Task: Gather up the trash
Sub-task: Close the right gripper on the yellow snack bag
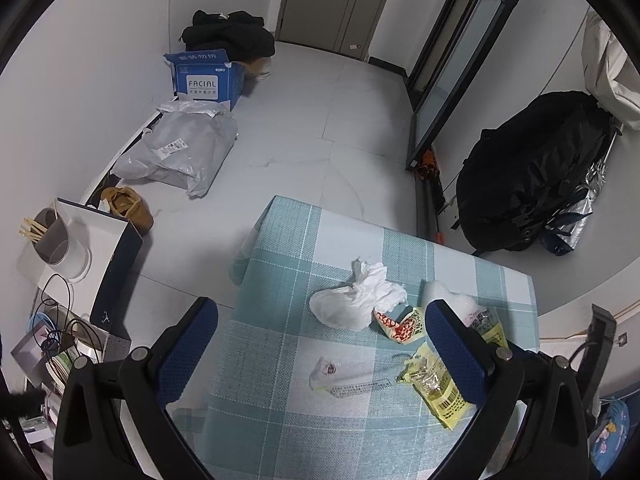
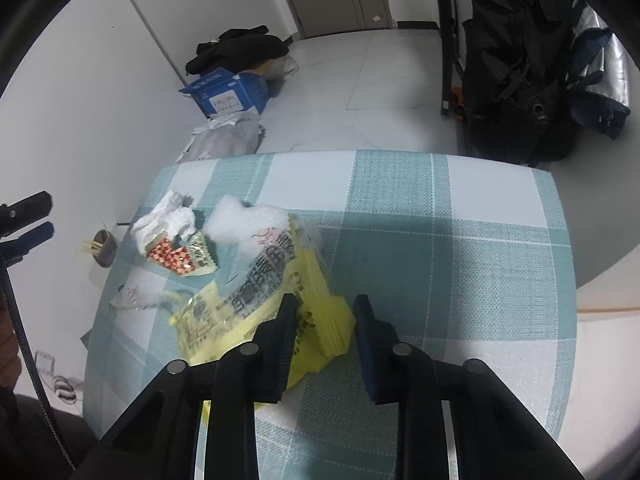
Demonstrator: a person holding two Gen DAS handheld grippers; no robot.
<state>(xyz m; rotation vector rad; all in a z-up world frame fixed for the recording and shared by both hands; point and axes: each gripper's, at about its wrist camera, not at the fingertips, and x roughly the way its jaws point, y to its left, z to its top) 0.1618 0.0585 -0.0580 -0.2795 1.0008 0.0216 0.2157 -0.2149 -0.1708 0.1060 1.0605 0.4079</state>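
Observation:
Trash lies on the table with the teal checked cloth (image 1: 280,420): a crumpled white bag and tissue (image 1: 356,300), a red-and-white checked wrapper (image 1: 400,325), a small clear wrapper (image 1: 325,371), bubble wrap (image 1: 442,292) and a long yellow wrapper (image 1: 436,392). My left gripper (image 1: 322,346) hangs open and wide over the clear wrapper, holding nothing. In the right wrist view my right gripper (image 2: 325,322) is low on the cloth (image 2: 480,280), its jaws narrowed on a bunched corner of the yellow wrapper (image 2: 320,328). The left gripper (image 2: 46,216) shows at that view's left edge.
On the floor are a blue carton (image 1: 208,80), a grey mailer bag (image 1: 180,152), black clothes (image 1: 228,34), a tan shoe (image 1: 128,206) and a black backpack (image 1: 532,172). A cup of chopsticks (image 1: 52,236) stands on a cluttered side stand to the left.

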